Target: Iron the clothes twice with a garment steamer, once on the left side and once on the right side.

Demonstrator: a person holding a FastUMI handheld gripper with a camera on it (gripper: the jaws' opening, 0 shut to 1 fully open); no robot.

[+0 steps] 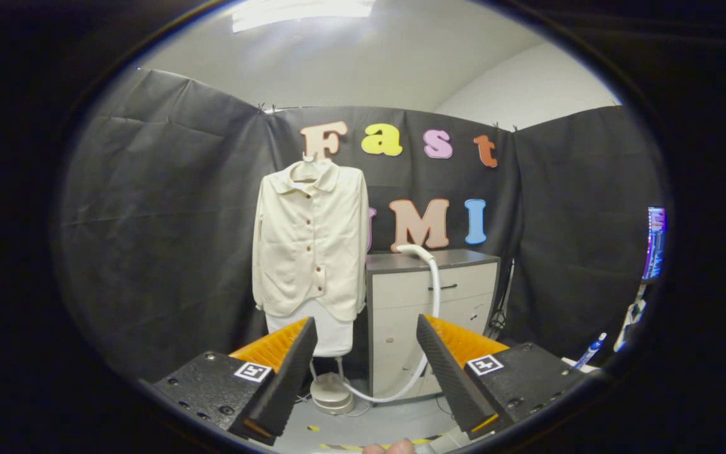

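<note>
A cream button-up jacket (311,243) hangs on a stand against the black cloth wall, well beyond my fingers. Under its hem shows the stand's white board (333,333). The garment steamer's white head (414,250) rests on top of a grey cabinet (429,296) just right of the jacket. Its white hose (433,302) runs down the cabinet front to a round base unit (333,392) on the floor. My gripper (366,369) is open, its fingers wide apart with nothing between them, far short of the steamer.
The grey cabinet has a drawer with a dark handle. To the far right a lit screen (655,243) glows, and a blue-capped marker (588,352) lies on a surface there. A fingertip (389,448) shows below my fingers. Grey floor lies ahead.
</note>
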